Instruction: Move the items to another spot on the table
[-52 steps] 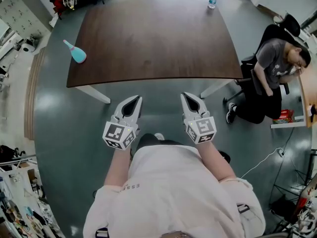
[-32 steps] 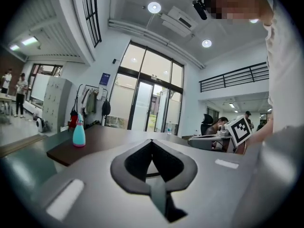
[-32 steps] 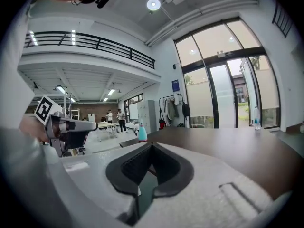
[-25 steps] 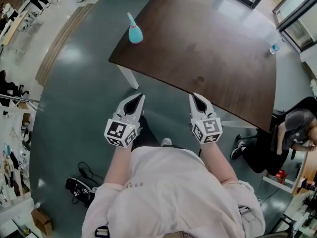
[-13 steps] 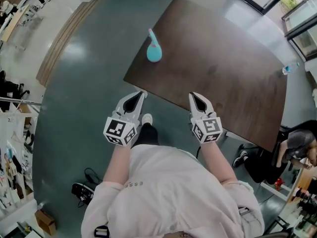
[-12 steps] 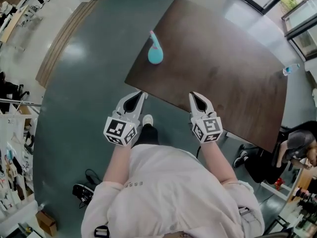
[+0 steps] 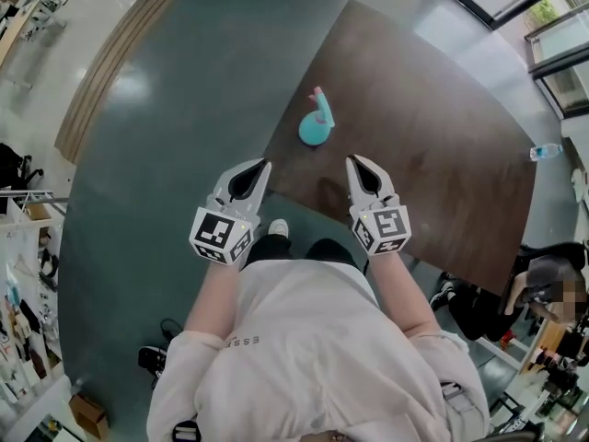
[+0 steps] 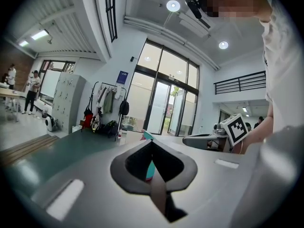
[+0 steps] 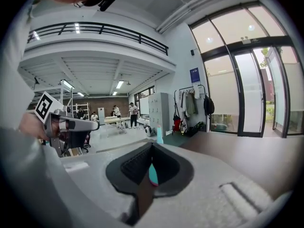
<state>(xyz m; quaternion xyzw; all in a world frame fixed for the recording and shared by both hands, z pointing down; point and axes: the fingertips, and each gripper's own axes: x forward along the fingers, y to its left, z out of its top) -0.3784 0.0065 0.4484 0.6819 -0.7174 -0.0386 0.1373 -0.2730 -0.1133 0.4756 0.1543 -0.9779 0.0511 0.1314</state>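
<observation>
Both of my grippers have their jaws pressed together on nothing. The left gripper (image 7: 260,165) and right gripper (image 7: 355,160) hover at the near corner of the dark brown wooden table (image 7: 442,173). The teal round-bellied squeeze bottle with a pink-tipped neck (image 7: 316,127) stands on the table just inside that corner. It is ahead of me, between the two grippers, neck upward. My right gripper looks slightly nearer, and it would need opening first.

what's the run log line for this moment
left tool shut, empty | right tool shut, empty | teal pink-tipped bottle upright on dark brown wooden table, near corner, untouched
</observation>
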